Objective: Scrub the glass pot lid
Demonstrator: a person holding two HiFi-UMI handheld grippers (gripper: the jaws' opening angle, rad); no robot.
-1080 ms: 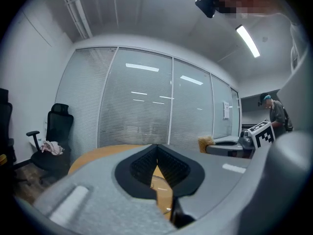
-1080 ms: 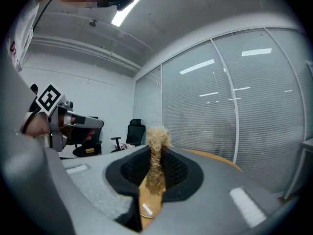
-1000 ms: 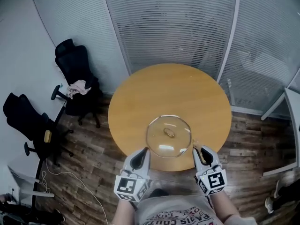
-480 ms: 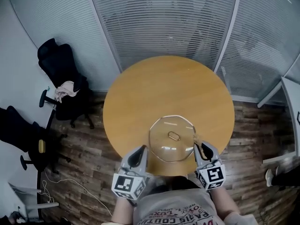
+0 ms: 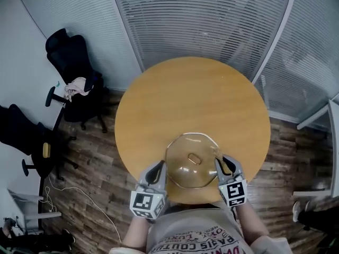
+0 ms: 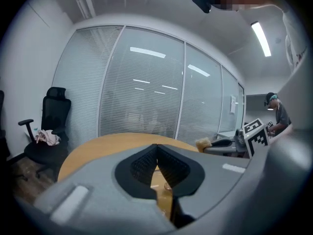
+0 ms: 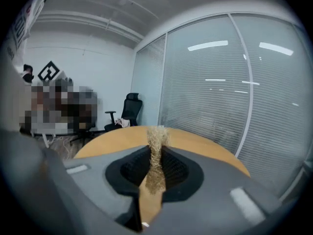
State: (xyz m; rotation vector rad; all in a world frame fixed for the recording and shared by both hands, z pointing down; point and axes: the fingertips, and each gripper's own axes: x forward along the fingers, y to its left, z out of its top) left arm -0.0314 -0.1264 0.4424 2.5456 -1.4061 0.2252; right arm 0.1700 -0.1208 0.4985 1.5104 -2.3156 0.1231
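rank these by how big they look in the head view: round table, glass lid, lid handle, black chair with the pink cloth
1. round table
2. black chair and glass lid: about alike here, and the chair stands farther off on the floor, so unranked
3. lid handle

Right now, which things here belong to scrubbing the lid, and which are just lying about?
For the job: glass pot lid; scrub pad clamped in the right gripper; left gripper, shut; round table under the lid.
Lying about: black office chair; pink cloth on it; second black chair.
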